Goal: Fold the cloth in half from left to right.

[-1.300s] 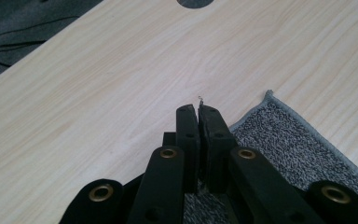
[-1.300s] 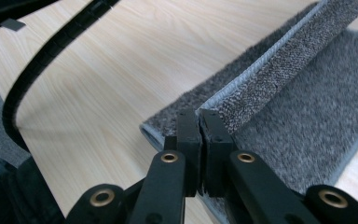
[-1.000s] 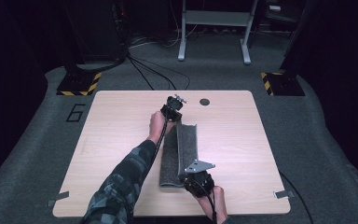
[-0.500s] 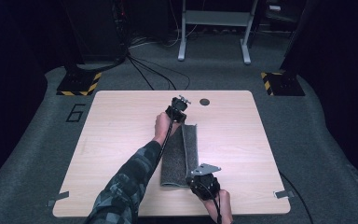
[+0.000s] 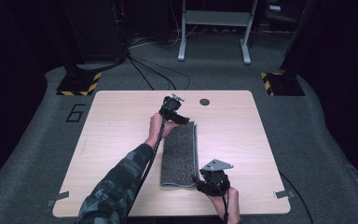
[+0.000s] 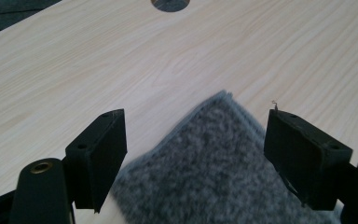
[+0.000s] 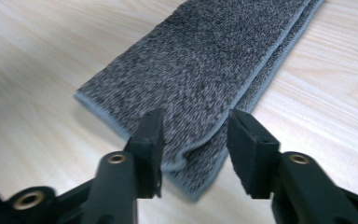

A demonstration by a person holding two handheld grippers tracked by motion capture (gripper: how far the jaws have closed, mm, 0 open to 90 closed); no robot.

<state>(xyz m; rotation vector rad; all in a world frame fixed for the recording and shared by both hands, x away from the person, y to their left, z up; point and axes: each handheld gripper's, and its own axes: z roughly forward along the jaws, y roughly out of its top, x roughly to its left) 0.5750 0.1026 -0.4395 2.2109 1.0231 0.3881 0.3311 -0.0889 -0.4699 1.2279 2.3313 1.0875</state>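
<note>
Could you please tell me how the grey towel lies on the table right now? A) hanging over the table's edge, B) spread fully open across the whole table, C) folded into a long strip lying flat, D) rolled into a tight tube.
C: the grey towel lies flat on the table as a long narrow strip, and the right gripper view shows two layers at its near corner, with one edge doubled over.

High view overhead, gripper views close, sharing towel [image 5: 181, 154]

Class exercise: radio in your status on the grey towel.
Left gripper open over far corner. Right gripper open astride near corner. Folded grey towel flat on table. Nothing obstructing.
</note>
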